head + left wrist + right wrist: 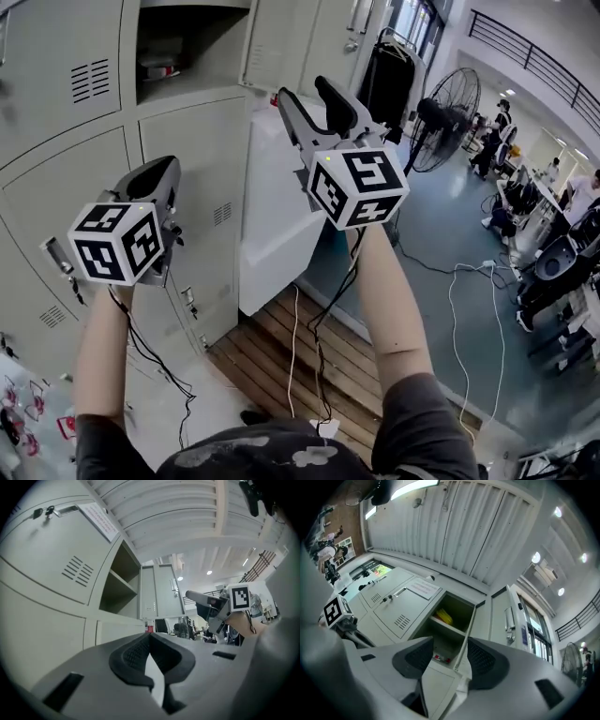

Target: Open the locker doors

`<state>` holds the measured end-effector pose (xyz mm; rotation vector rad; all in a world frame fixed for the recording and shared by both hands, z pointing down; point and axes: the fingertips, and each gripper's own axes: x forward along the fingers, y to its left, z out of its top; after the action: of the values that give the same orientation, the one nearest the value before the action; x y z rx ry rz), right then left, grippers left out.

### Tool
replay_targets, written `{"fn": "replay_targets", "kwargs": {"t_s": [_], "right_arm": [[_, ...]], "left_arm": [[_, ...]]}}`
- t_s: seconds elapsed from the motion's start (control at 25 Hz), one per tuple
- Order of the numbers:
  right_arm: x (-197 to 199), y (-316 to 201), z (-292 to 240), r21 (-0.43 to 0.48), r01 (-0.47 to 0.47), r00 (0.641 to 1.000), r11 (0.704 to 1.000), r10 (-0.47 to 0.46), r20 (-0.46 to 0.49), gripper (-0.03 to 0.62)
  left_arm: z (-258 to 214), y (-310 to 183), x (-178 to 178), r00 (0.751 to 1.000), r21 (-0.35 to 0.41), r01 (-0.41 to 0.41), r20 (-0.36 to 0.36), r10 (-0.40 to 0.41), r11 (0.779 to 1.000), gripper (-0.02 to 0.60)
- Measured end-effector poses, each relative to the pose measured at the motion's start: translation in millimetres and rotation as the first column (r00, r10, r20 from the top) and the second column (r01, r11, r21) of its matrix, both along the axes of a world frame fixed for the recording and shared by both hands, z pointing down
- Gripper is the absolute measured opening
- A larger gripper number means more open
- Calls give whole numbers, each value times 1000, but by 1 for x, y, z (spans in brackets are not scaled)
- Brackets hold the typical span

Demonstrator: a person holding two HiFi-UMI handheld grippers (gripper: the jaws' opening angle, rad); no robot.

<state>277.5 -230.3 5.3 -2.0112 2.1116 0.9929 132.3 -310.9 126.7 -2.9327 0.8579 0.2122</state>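
Both forearms lifted toward the lockers [66,178].
Left gripper [157,176] fingers pressed together, empty; right gripper [309,94], upper centre, fingers spread, holding nothing.

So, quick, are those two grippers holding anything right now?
Left gripper: closed, empty.
Right gripper: open; the locker door shows edge-on between its fingers, not gripped.

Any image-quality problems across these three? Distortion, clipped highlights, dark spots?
Head view: evenly lit, with strong barrel bend in the locker doors; the marker cube is sharp. Left gripper view: black vignette corners, and the ceiling lamps are small clipped dots. Right gripper view: same vignette, the strip light and ceiling spots are blown out, and the open locker is shadowed inside.
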Motion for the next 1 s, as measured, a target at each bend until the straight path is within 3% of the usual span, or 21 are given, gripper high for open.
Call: {"fn": "replay_targets", "kwargs": {"t_s": [0.32, 0.56, 0.8, 1.0], "right_arm": [[-57, -36, 113, -156, 56, 995, 986, -43, 88, 284], [-101, -73, 211, -342, 181, 980, 922, -141, 138, 288], [-134, -111, 278, -433, 249, 967, 866, -196, 164, 290], [-148, -143, 312, -465, 287, 958, 838, -246, 148, 290]], "left_arm": [[89, -15, -73, 993, -84, 107, 50, -103, 991, 8], [158, -18, -119, 977, -130, 198, 100, -186, 972, 8], [225, -28, -149, 952, -207, 300, 122, -280, 931, 8], [260, -38, -164, 913, -207, 399, 176, -368, 893, 8]]}}
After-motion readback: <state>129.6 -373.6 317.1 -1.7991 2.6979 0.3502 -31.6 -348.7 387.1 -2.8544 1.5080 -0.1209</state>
